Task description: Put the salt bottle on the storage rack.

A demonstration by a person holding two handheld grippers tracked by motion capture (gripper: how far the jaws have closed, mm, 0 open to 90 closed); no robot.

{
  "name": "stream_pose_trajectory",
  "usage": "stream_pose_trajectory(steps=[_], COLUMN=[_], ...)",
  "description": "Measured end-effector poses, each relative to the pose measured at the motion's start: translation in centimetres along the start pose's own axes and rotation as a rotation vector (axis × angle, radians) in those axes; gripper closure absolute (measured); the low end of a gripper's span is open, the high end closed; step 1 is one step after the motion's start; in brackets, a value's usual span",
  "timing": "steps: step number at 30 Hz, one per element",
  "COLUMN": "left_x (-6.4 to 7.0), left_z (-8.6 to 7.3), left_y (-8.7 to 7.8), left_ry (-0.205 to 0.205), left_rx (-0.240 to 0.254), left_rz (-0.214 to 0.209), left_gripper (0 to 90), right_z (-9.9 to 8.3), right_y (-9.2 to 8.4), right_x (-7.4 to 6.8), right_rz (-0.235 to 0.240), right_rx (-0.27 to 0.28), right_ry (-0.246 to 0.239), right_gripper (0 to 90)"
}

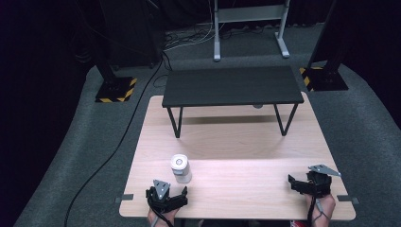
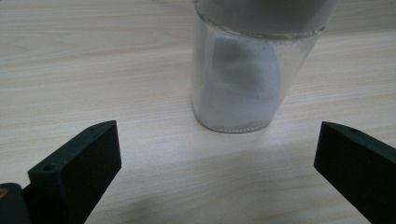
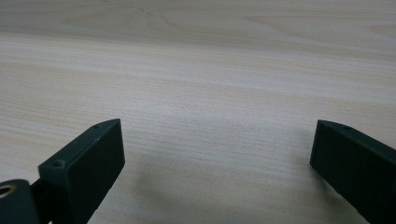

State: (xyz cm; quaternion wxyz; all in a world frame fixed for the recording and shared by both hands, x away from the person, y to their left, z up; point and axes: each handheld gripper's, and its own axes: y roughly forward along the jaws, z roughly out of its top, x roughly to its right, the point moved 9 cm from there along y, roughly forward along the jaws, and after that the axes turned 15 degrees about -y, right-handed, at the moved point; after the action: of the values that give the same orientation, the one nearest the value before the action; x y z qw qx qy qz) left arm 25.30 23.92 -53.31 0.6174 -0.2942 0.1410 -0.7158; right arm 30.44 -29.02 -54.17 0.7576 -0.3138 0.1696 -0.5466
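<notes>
A small clear jar (image 1: pixel 180 169) with a white lid is standing upright on the pale wooden table (image 1: pixel 246 151), just beyond the left gripper (image 1: pixel 166 195) at about its 1 o'clock. It is looking like glass holding white powder — probably rigid, slippery and breakable, so the straight wall below the lid seems the best hold. Both grippers are gaping wide and empty; the right gripper (image 1: pixel 309 182) is sitting well apart at 3 o'clock. A low black shelf (image 1: pixel 231 85) is standing at the table's 12 o'clock — grey carpet is surrounding it.

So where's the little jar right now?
In the high view the jar stands on the table's near left part, just beyond the open left claw.
</notes>
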Motion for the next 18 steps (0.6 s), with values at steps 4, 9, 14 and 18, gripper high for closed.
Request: stream_pose_trajectory(steps=[4,9,14,18], left_x=[0.4,1.3,2.2,2.6], left_z=[0.0,0.2,0.4,0.7], left_y=[0.3,0.6,1.1,1.9], left_ry=[-0.002,-0.009,0.002,0.0], left_rx=[0.002,0.025,0.033,0.039], left_rz=[-0.003,-0.003,-0.009,-0.007], left_gripper=[0.1,0.0,0.0,0.0], right_z=[0.0,-0.1,-0.1,-0.1], right_y=[0.0,0.0,-0.1,-0.1], right_x=[0.0,0.0,0.0,0.0], right_rz=[0.002,-0.006,-0.007,-0.01], right_rx=[0.002,0.007,0.008,0.008], right_ry=[0.002,0.003,0.002,0.004], right_gripper=[1.6,1.6,1.5,1.5])
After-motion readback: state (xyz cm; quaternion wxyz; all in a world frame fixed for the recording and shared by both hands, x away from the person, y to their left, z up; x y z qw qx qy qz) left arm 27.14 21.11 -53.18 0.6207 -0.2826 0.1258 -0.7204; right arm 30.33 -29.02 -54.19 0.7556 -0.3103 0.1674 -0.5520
